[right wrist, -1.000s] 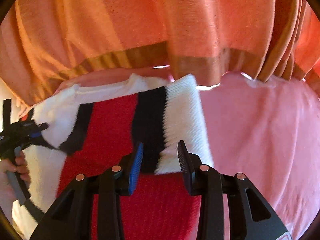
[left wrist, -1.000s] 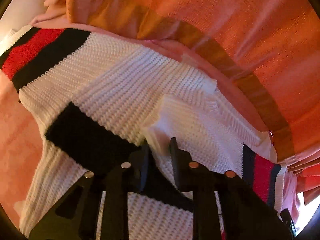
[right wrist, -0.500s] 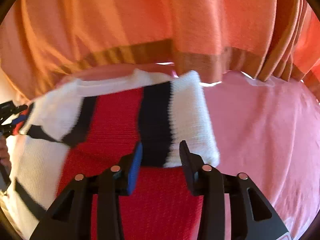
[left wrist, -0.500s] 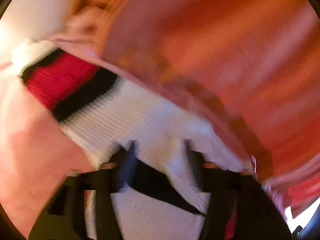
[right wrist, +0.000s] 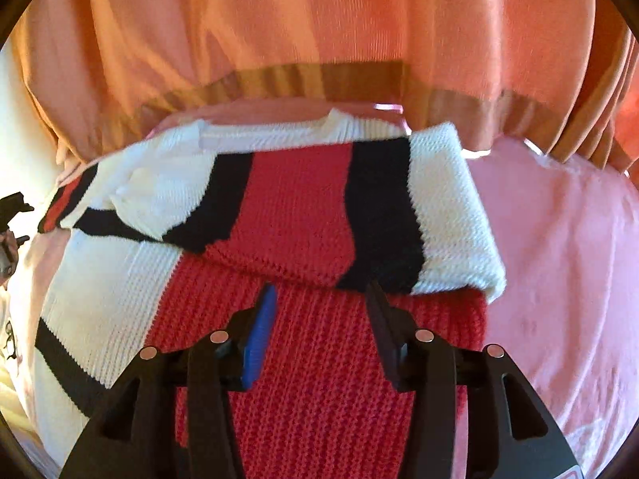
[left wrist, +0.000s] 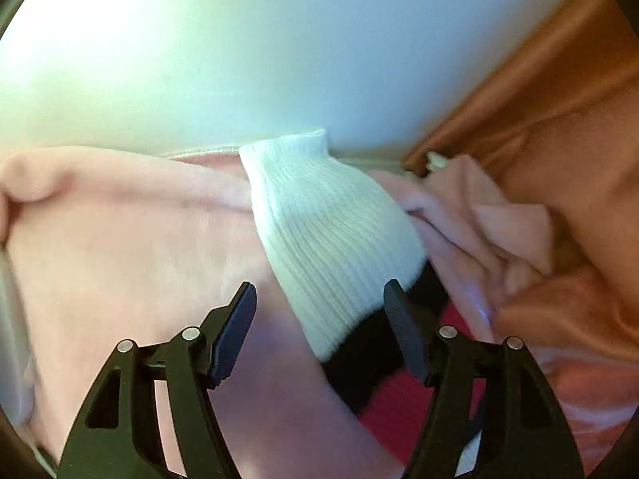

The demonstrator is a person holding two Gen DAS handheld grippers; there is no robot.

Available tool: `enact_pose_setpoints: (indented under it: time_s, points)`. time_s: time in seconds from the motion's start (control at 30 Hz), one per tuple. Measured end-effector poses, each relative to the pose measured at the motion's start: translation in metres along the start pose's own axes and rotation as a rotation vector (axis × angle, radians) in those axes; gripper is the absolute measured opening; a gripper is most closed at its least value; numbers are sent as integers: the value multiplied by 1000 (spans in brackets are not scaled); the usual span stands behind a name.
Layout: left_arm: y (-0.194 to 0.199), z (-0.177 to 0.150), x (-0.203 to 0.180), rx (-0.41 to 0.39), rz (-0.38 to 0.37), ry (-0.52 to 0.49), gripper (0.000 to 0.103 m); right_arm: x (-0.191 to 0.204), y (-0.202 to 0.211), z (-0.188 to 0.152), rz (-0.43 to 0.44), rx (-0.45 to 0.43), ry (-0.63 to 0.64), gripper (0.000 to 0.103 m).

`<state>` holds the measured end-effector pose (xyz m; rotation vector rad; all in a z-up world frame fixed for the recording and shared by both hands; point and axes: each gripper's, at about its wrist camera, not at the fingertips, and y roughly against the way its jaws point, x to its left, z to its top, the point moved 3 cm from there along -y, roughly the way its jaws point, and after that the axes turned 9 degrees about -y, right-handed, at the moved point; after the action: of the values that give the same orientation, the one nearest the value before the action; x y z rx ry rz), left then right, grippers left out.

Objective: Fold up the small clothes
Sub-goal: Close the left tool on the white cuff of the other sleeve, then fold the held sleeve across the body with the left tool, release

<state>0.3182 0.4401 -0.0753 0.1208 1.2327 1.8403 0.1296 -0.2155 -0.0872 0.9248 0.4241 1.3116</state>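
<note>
A small knit sweater point(right wrist: 319, 379) in red, white and black lies on a pink blanket point(right wrist: 559, 259). One striped sleeve point(right wrist: 299, 207) is folded across its chest. My right gripper point(right wrist: 321, 287) hovers over the red knit just short of that sleeve's edge. Its jaws are opening and nothing is pinched between them. In the left wrist view the other sleeve's white ribbed cuff point(left wrist: 327, 223) lies on the blanket point(left wrist: 120, 259). It runs back between the fingers of my left gripper point(left wrist: 319, 285), which is open, and the pads do not press on it.
An orange curtain point(right wrist: 319, 20) hangs along the far edge of the bed and also shows at the right of the left wrist view point(left wrist: 559, 80). A pale wall point(left wrist: 239, 60) rises behind the cuff. The blanket is bunched into folds point(left wrist: 499, 231) beside it.
My left gripper let go of the white knit, opened wide and swung sideways to the sleeve cuff by the wall. The right gripper's jaws widened and it backed off slightly from the folded sleeve.
</note>
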Motion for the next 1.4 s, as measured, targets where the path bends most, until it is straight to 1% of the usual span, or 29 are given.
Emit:
enact_pose_setpoints:
  time_s: [0.03, 0.07, 0.13, 0.17, 0.2, 0.23, 0.27, 0.3, 0.37, 0.43, 0.5, 0.53, 0.57, 0.63, 0.7, 0.73, 0.8, 0.83, 0.87, 0.9, 0.97, 1.03, 1.07, 1.1, 1.13, 1.2, 1.3, 1.37, 1.4]
  points:
    - [-10, 1, 2, 20, 3, 6, 63, -1, -3, -1, -6, 7, 2, 47]
    - [-16, 0, 3, 14, -6, 3, 61, -2, -5, -2, -13, 11, 6, 47]
    - [-18, 0, -2, -8, 1, -21, 39, -3, -7, -3, -20, 17, 10, 47]
    - [-24, -1, -7, 13, -7, -37, 17, -3, -7, -3, -20, 17, 9, 47]
    - [-25, -1, -12, 12, 4, -43, 8, -4, -7, -3, -20, 15, 8, 48]
    - [-20, -2, -12, -7, 3, -44, 8, -4, -6, -2, -21, 13, 8, 49]
    - [-10, -2, -21, -49, 4, -58, 7, -4, -5, -2, -21, 11, 9, 49]
    - [-3, -3, -32, -76, 3, -83, 7, -5, -5, -1, -21, 9, 9, 49]
    - [17, -5, -58, -127, -29, -154, 7, -6, -1, 1, -15, 3, 0, 49]
    - [55, -19, -100, -188, -89, -253, 7, -9, 4, 4, -10, -6, -9, 49]
    - [94, -42, -146, -222, -186, -339, 7, -11, 10, 8, -1, -15, -24, 49]
    - [108, -52, -163, -228, -227, -370, 7, -12, 13, 10, 5, -21, -32, 49]
    - [130, -72, -192, -234, -289, -423, 7, -13, 16, 11, 10, -28, -38, 50]
    - [156, -108, -230, -221, -378, -504, 7, -14, 24, 15, 15, -44, -50, 50]
    - [175, -157, -271, -169, -467, -586, 7, -18, 31, 18, 22, -58, -64, 51]
    - [177, -184, -289, -123, -502, -631, 7, -20, 34, 20, 25, -63, -74, 52]
    - [174, -236, -311, -44, -507, -696, 11, -25, 38, 24, 23, -71, -86, 55]
    - [165, -266, -321, 14, -499, -740, 11, -27, 39, 26, 20, -75, -93, 56]
    - [158, -285, -324, 55, -486, -766, 15, -31, 39, 27, 21, -71, -104, 57]
    - [144, -313, -325, 120, -452, -802, 25, -34, 40, 28, 23, -69, -112, 57]
    - [125, -350, -312, 196, -380, -827, 37, -39, 39, 29, 24, -62, -131, 57]
    - [122, -365, -286, 241, -346, -804, 44, -43, 39, 30, 28, -50, -145, 57]
    - [119, -365, -273, 275, -331, -770, 49, -44, 38, 30, 29, -51, -149, 57]
    - [121, -360, -262, 286, -333, -735, 52, -44, 39, 31, 34, -53, -152, 57]
    - [125, -356, -251, 281, -335, -707, 55, -43, 38, 31, 37, -52, -150, 58]
    - [131, -340, -233, 232, -309, -673, 69, -38, 36, 32, 44, -48, -138, 59]
    - [140, -315, -217, 128, -207, -650, 71, -16, 38, 28, 54, -65, -91, 59]
    - [142, -300, -213, 77, -161, -685, 71, 10, 40, 27, 78, -81, -20, 60]
    - [142, -302, -210, 61, -146, -710, 72, 33, 39, 27, 90, -83, 34, 60]
